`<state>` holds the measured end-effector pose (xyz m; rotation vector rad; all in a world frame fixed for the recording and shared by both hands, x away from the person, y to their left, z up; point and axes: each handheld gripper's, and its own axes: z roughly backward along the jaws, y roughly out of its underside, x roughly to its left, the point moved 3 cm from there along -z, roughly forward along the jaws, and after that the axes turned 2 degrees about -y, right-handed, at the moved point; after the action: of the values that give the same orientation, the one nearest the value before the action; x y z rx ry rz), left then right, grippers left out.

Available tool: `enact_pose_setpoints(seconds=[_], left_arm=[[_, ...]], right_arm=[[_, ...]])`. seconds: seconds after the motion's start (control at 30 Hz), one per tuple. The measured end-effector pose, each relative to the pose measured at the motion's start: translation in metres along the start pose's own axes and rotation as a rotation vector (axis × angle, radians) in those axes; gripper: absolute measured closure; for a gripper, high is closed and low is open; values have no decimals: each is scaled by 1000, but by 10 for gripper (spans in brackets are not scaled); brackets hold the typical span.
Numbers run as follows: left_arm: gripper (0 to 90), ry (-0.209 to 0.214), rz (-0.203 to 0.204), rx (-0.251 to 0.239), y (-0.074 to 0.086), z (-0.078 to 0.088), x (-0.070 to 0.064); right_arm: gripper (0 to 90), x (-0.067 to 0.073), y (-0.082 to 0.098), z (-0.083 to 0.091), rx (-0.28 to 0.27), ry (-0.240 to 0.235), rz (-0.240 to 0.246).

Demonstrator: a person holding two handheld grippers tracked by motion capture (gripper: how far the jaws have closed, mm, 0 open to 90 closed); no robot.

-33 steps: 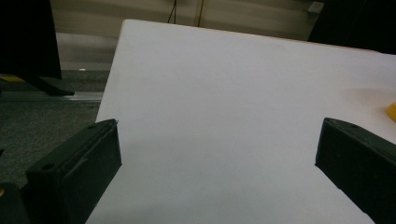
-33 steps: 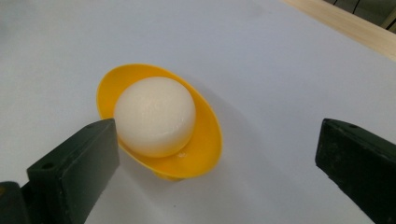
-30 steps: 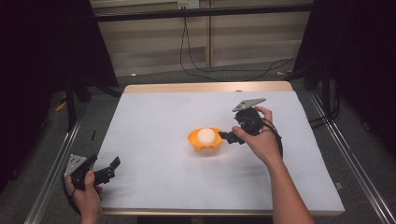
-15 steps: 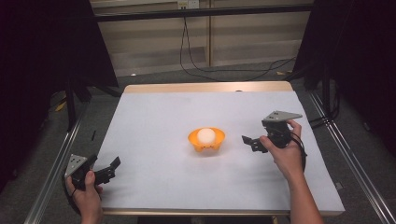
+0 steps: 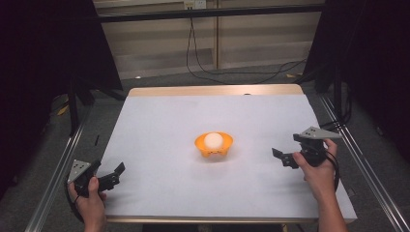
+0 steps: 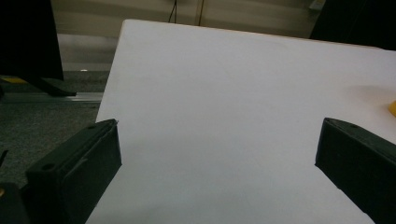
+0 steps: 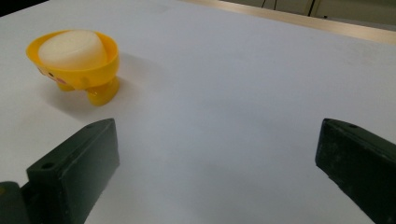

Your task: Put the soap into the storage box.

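A small orange footed bowl (image 5: 213, 146) stands near the middle of the white table (image 5: 193, 116), with a white ball (image 5: 213, 139) resting in it. The right gripper view has the same bowl (image 7: 88, 70) and ball (image 7: 70, 49) at upper left. My right gripper (image 5: 284, 158) is open to the right of the bowl, well apart from it, jaws pointing toward it and empty (image 7: 217, 172). My left gripper (image 5: 114, 175) is open at the table's front left corner, nothing between its jaws (image 6: 217, 172). A yellow sliver of the bowl (image 6: 392, 108) peeks in at the right edge.
The table's wooden far edge (image 5: 212, 90) runs along the back. Metal rails (image 5: 53, 179) flank the table on both sides. Cables (image 5: 208, 67) lie on the floor behind it. Dark curtains stand at both back corners.
My right gripper has let go at the bowl and drawn back to the right and toward the front. The bowl with the ball stays in place. My left gripper has not moved.
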<state>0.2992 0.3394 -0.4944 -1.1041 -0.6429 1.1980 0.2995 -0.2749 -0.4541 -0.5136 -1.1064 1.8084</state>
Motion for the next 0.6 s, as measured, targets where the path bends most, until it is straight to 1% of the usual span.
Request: enact_pose_setpoints(seconds=[0.07, 0.1, 0.13, 0.2, 0.23, 0.3, 0.33, 0.37, 0.47, 0.5, 0.53, 0.57, 0.6], left_arm=[[0, 0, -1, 0, 0, 0, 0], [0, 2, 2, -1, 0, 0, 0], [0, 0, -3, -1, 0, 0, 0], [0, -2, -5, 0, 0, 0, 0], [0, -2, -6, 1, 0, 0, 0], [0, -2, -6, 2, 0, 0, 0], [0, -1, -7, 2, 0, 0, 0], [0, -2, -6, 1, 0, 0, 0], [0, -1, -9, 0, 0, 0, -1], [0, 0, -2, -1, 0, 0, -1], [0, 0, -3, -1, 0, 0, -1], [0, 0, -3, -1, 0, 0, -1], [0, 1, -2, -1, 0, 0, -2]], right_arm=[[0, -5, 6, 5, -4, 11, -9], [0, -5, 6, 5, -4, 11, -9], [0, -9, 12, 11, -16, 17, -22], [0, -10, 15, 13, -21, 21, -28], [0, -15, 21, 19, -28, 31, -40], [0, -17, 24, 21, -27, 39, -42], [0, -21, 31, 26, -31, 52, -56], [0, -21, 31, 26, -31, 52, -56], [0, -28, 40, 33, -43, 64, -81], [0, -30, 44, 36, -44, 69, -86], [0, -32, 47, 38, -46, 77, -91], [0, -35, 53, 43, -47, 87, -106], [0, -37, 56, 45, -47, 93, -109]])
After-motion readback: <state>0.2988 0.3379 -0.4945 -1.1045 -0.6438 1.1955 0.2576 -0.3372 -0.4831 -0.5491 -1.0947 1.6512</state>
